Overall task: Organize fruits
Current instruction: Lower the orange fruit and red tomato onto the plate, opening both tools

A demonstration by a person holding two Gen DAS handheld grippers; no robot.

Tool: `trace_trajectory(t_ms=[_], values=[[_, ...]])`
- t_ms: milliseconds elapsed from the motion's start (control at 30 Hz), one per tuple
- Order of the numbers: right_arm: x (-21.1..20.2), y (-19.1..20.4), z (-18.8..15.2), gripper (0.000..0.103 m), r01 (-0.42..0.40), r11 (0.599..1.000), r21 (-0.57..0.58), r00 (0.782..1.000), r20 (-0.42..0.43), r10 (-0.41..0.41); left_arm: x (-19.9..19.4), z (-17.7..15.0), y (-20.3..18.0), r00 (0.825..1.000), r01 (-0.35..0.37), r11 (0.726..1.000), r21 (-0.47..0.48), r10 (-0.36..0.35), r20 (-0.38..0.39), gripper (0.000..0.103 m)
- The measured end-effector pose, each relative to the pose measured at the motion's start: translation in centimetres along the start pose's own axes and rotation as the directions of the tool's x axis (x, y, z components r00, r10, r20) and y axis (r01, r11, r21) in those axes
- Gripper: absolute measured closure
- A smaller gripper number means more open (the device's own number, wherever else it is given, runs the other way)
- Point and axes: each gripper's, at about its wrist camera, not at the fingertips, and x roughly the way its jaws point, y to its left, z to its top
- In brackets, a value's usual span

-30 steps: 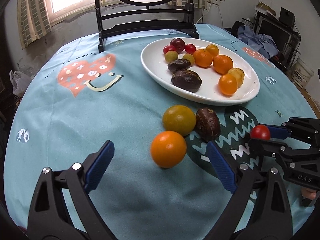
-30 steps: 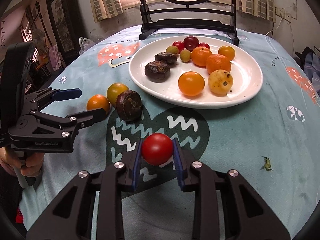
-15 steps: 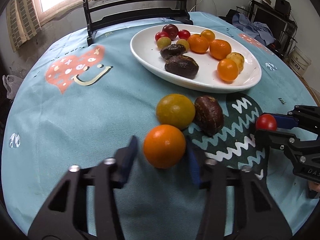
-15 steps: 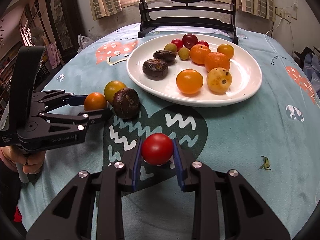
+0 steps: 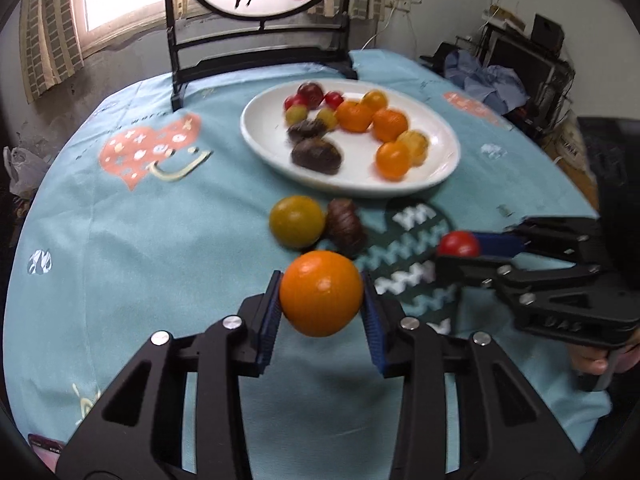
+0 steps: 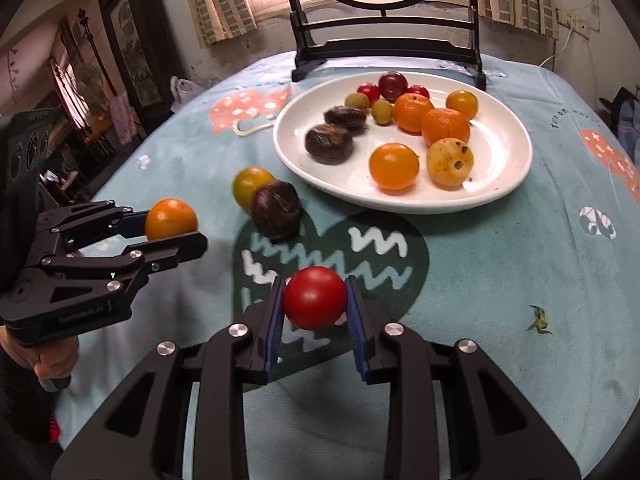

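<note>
The left claw (image 5: 321, 309) is clamped on a smooth orange (image 5: 321, 293) low in the centre of its frame, and the right claw (image 6: 315, 308) is clamped on a glossy red tomato (image 6: 315, 297) at the lower middle of its own. Both fruits are held clear of the blue-clothed counter (image 6: 500, 280). Above them, at frame centre, lie a yellow-green fruit (image 5: 296, 221) touching a dark brown one (image 5: 345, 229), just short of the white plate (image 6: 504, 152) of fruit.

Glossy white ceramic plate (image 6: 508, 184), matt printed cloth tablecloth (image 6: 500, 264), smooth shiny tomato (image 6: 315, 298), wrinkled dull brown fruit (image 6: 277, 210).
</note>
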Motion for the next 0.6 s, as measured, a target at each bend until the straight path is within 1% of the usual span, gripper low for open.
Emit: trace_trajectory(t_ms=[67,167,267,333,400,500,600], values=[[-1.2,-0.2,1.2,0.073,0.0,1.0,0.004,0.999,0.045,0.0,-1.0,1.8,-0.5,0.999,0.012,1.0,-0.002,-0.012,0.036,0.065],[-3.0,-1.0,3.8,0.073,0.054,0.999,0.002,0.989,0.135,-0.054,-1.7,5.5,-1.0,0.995,0.023,0.999,-0.023,-0.021,0.095,0.065],[-3.6,-2.4,6.7,0.073,0.114,0.993,0.023,0.969,0.218,-0.117,0.0,9.6,-1.1,0.992,-0.015,0.998,-0.058,0.022,0.121,0.065],[-3.0,-3.5,8.4,0.073,0.159,0.987,0.034,0.952,0.258,-0.163,2.1,11.4,-1.0,0.994,-0.037,0.996,-0.08,0.045,0.102,0.065],[-1.5,-4.8,9.4,0.073,0.183,0.982,0.052,0.948,0.255,-0.19,5.2,12.8,-0.7,0.995,-0.072,0.992,-0.104,0.079,0.062,0.065],[1.1,-6.9,10.1,0.073,0.197,0.977,0.086,0.956,0.205,-0.211,9.1,13.6,-0.1,0.995,-0.097,0.988,-0.123,0.097,-0.006,0.065],[2.9,-8.2,10.5,0.073,0.203,0.974,0.097,0.962,0.164,-0.217,11.2,13.6,0.0,0.993,-0.115,0.986,-0.123,0.111,-0.04,0.065]])
